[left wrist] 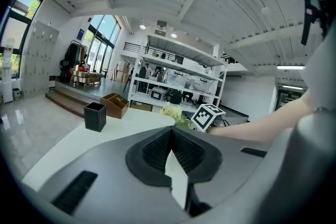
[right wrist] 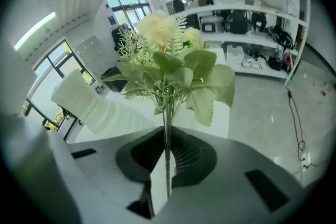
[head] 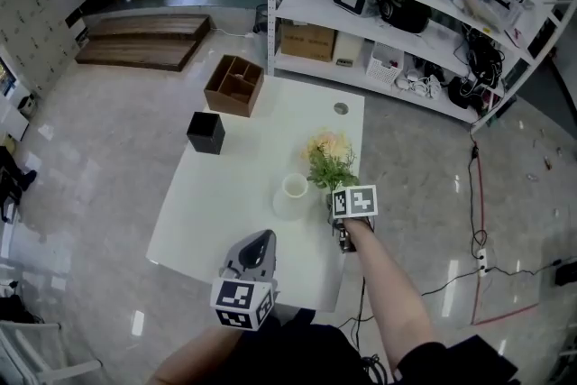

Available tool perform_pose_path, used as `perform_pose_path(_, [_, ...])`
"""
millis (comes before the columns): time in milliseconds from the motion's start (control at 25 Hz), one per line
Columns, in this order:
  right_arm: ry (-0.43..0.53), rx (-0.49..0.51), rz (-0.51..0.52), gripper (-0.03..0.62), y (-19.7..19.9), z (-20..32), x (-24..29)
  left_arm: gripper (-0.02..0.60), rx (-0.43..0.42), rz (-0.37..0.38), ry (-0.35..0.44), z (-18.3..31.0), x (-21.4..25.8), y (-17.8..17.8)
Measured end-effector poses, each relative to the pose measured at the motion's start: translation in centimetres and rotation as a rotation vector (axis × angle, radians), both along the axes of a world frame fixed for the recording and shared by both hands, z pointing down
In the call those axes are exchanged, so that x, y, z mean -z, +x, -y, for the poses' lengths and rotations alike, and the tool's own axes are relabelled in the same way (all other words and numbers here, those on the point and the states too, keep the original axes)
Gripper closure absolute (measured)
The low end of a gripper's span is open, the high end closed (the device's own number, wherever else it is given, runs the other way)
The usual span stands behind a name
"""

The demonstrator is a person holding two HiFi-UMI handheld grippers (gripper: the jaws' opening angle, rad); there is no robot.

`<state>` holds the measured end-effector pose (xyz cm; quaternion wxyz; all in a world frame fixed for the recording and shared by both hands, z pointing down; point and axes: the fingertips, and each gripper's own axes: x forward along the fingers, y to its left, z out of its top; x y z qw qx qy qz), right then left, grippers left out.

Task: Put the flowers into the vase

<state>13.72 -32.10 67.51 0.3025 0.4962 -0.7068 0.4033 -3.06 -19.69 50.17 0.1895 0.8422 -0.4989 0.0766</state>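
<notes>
A bunch of pale yellow flowers [right wrist: 168, 55] with green leaves stands upright, lifted off the white table [head: 225, 194]. My right gripper [right wrist: 167, 152] is shut on its thin stem. In the head view the flowers [head: 329, 160] sit just right of the white ribbed vase [head: 293, 194], which is upright near the table's middle. That vase [right wrist: 92, 107] shows to the left of the stem in the right gripper view. My left gripper [head: 257, 248] hovers at the table's near edge, its jaws [left wrist: 170, 134] shut with nothing between them.
A black square box [head: 206, 132] and a brown wooden organiser [head: 234, 86] stand at the table's far left. A small round grommet [head: 340, 109] sits near the far edge. White shelving [head: 406, 4] loaded with boxes and gear stands behind the table. Cables lie on the floor [head: 478, 221] to the right.
</notes>
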Motion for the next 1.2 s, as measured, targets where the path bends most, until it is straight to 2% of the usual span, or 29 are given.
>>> perform_pose_path(120, [0.254, -0.038, 0.01, 0.557, 0.1, 1.6, 5.2, 0.578, -0.009, -0.004, 0.017, 0.3, 0.8, 0.3])
perform_pose_path(320, [0.803, -0.091, -0.016, 0.557, 0.3, 1.6, 16.6, 0.578, -0.019, -0.009, 0.041, 0.5, 1.7, 0.7])
perform_pose_path(400, [0.921, -0.071, -0.037, 0.559, -0.2, 0.7, 19.5, 0.578, -0.024, -0.011, 0.047, 0.5, 2.1, 0.8])
perform_pose_path(720, [1.001, -0.025, 0.018, 0.559, -3.0, -0.4, 22.7, 0.578, -0.03, -0.016, 0.075, 0.4, 2.9, 0.5])
perform_pose_path(920, [1.067, 0.035, 0.101, 0.559, -7.2, -0.7, 26.1, 0.578, -0.002, -0.014, 0.082, 0.1, 3.4, -0.8])
perform_pose_path(1200, [1.074, 0.102, 0.141, 0.559, -11.5, -0.8, 26.9, 0.578, 0.043, -0.019, 0.08, -0.5, 3.3, -3.0])
